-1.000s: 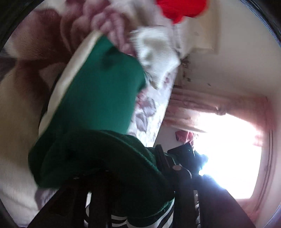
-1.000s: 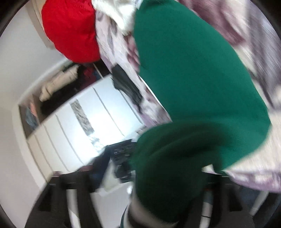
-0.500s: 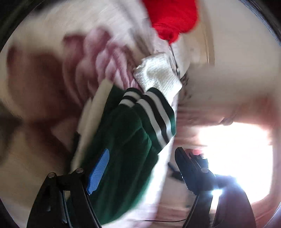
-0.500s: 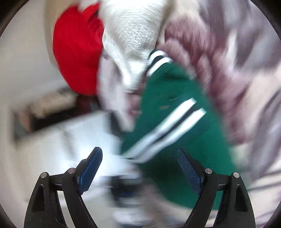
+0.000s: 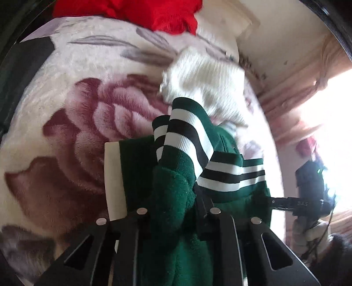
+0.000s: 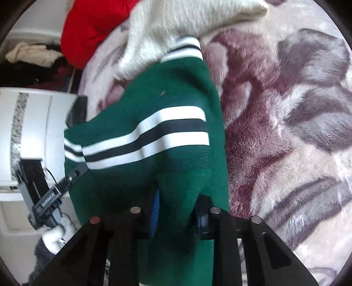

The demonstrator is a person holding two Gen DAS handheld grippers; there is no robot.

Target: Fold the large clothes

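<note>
A green sweater with white and black stripes [image 5: 228,173] lies folded on a plush floral blanket [image 5: 66,132]. Its striped cuff [image 5: 184,136] points up and away in the left wrist view. My left gripper [image 5: 173,198] is closing, and a thick bunch of green fabric is pinched between its fingers. The right wrist view shows the sweater [image 6: 165,92] running away from the camera. My right gripper [image 6: 178,202] is closing too, its blue pads [image 6: 156,211] pressing on a fold of the near edge.
A white knit garment [image 5: 204,81] [image 6: 176,19] lies just past the sweater, with a red one [image 5: 143,11] [image 6: 92,28] behind it. A gloved hand [image 6: 57,233] holds the other tool at the bed's edge. A white wardrobe [image 6: 33,132] stands beyond. A bright window [image 5: 330,123] glares.
Half a second ago both grippers stood wide open above the sweater. Now each has closed on a bunch of its green fabric, and both views have rolled.
</note>
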